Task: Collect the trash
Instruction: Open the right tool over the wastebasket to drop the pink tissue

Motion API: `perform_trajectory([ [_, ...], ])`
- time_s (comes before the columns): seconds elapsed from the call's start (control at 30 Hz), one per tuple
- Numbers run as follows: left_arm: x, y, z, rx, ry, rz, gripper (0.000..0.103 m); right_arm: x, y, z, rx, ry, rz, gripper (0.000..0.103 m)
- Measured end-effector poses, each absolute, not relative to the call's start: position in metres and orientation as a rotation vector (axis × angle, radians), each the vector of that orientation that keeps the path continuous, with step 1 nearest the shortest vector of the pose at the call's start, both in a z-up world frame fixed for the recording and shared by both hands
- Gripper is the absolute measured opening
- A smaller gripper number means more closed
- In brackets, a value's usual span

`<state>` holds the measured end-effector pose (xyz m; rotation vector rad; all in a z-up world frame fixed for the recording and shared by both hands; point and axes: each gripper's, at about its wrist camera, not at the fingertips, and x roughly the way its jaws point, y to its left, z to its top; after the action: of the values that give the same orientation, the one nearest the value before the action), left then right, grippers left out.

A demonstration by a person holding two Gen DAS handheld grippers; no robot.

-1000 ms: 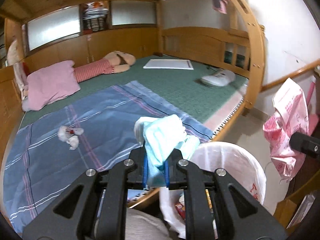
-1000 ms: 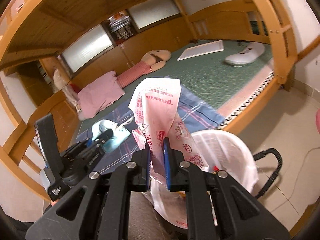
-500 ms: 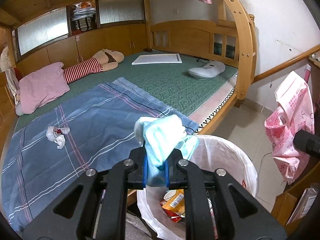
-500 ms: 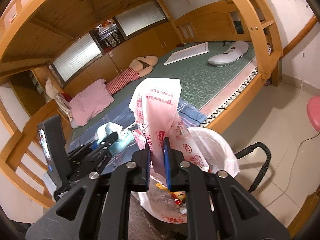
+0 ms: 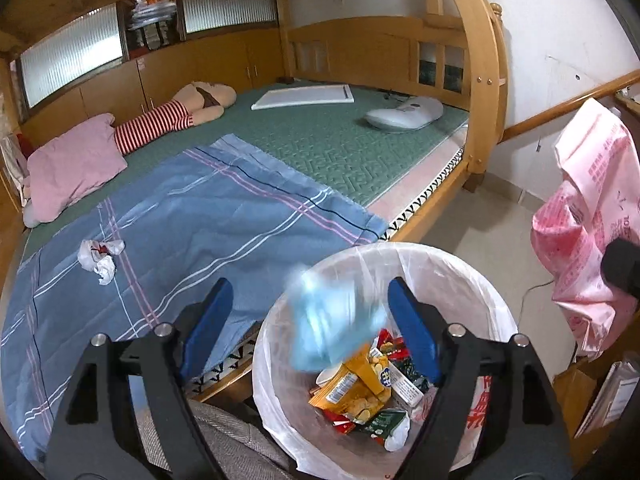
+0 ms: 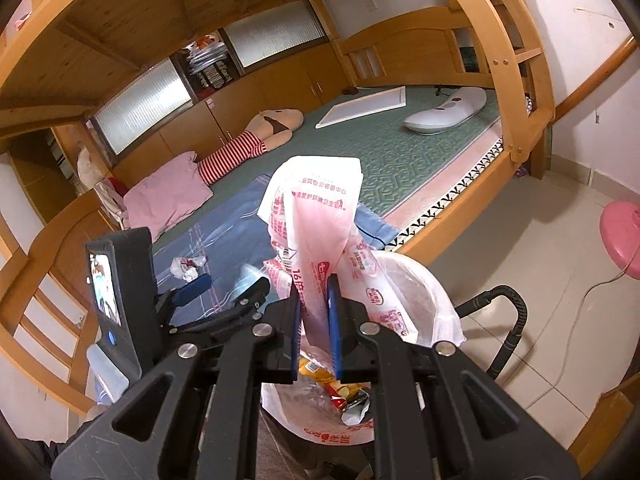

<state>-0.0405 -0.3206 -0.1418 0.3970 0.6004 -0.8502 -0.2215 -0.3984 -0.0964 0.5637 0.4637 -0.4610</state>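
Observation:
My left gripper (image 5: 310,286) hangs over the white-lined trash bin (image 5: 460,280) with its jaws opening. A light blue wad of trash (image 5: 328,316), blurred, falls free between the blue pads toward the snack wrappers (image 5: 352,388) in the bin. My right gripper (image 6: 314,292) is shut on a pink printed plastic bag (image 6: 316,216), held up just above the bin (image 6: 420,292). That bag (image 5: 588,216) shows at the right edge of the left wrist view. A crumpled white paper (image 5: 100,256) lies on the blue sheet (image 5: 200,220) of the bed.
The bin stands on the floor against the wooden bed frame (image 5: 436,208). On the bed lie a pink pillow (image 5: 72,164), a striped doll (image 5: 168,120), a white board (image 5: 304,96) and a white device (image 5: 404,114). A pink round base (image 6: 622,236) and a black hose (image 6: 508,320) are on the tiled floor.
My left gripper came down over the bin and its jaws swung apart, letting go of the blue wad. The right gripper kept its hold on the pink bag.

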Motion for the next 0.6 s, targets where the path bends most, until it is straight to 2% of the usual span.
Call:
perform_trajectory([
  [0.1,-0.042,-0.321,-0.142,0.41,0.586,-0.85,0.085,-0.219,-0.4,-0.1,0.569,0.472,-0.462,0.013],
  [0.17,-0.039,-0.32,-0.141,0.398,0.591,-0.844,0.093,-0.216,-0.4,-0.102,0.573,0.48,-0.459,0.013],
  [0.6,0.004,-0.286,-0.124,0.282,0.605,-0.748,0.094,-0.169,-0.406,-0.142,0.587,0.628,-0.431,0.014],
])
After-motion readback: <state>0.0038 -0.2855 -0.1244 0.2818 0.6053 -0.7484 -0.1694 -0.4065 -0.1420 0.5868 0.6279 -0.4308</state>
